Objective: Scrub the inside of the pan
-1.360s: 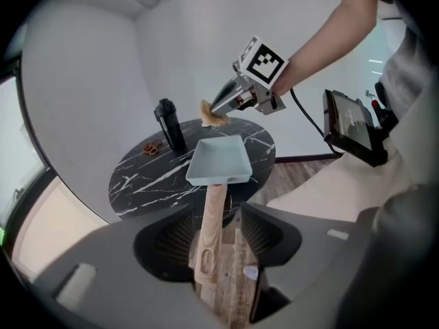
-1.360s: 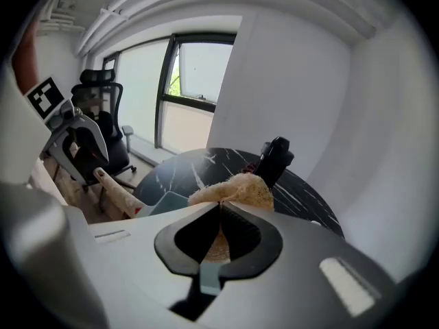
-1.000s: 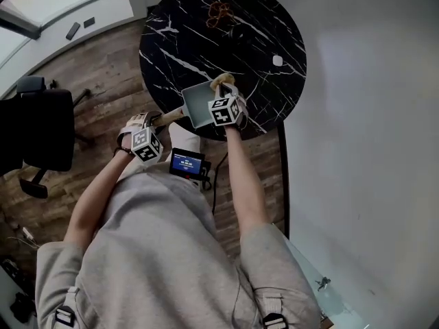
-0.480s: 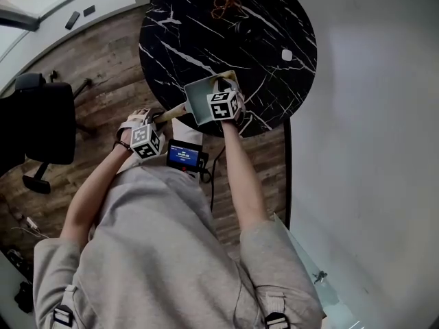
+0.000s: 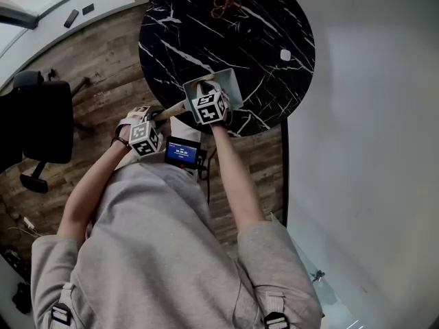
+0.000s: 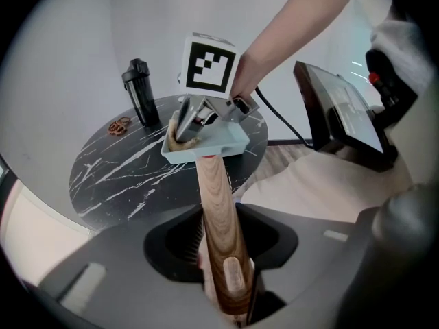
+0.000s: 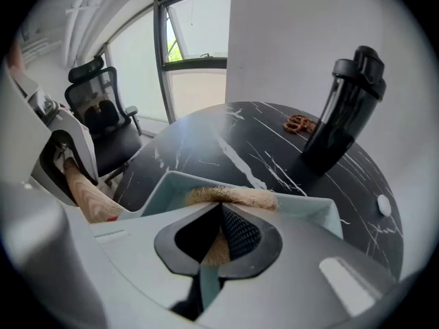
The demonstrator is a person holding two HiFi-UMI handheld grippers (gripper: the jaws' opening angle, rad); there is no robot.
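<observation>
In the head view, the pan (image 5: 230, 88) is seen at the near edge of the black table (image 5: 260, 26). It is set there so that its wooden handle (image 5: 171, 110) sticks out past the edge, towards the person. The handle is clamped by the left gripper (image 5: 156, 118), most likely so the pan is kept from sliding while it is rubbed. The right gripper (image 5: 206, 91) is pointed down into the left part of the pan, where the cleaning is being done.

In the left gripper view, the handle (image 6: 218, 204) is seen running up between the jaws, which are pressed on its end. The jaws have just been let out a little, yet the handle is held between them. Farther off, the pan (image 6: 230, 141) is shown with the right gripper dipped into it. A dark bottle (image 6: 140, 93) is stood at the back of the table, well apart from the pan, so it is not in the way.

In the right gripper view, a tan scrubber (image 7: 233, 197) is pinched tight between the jaws. It is laid along the inside of the pan (image 7: 312, 208), close to the far wall. It is held low and pushed down, it seems, so the inside can be rubbed clean.
</observation>
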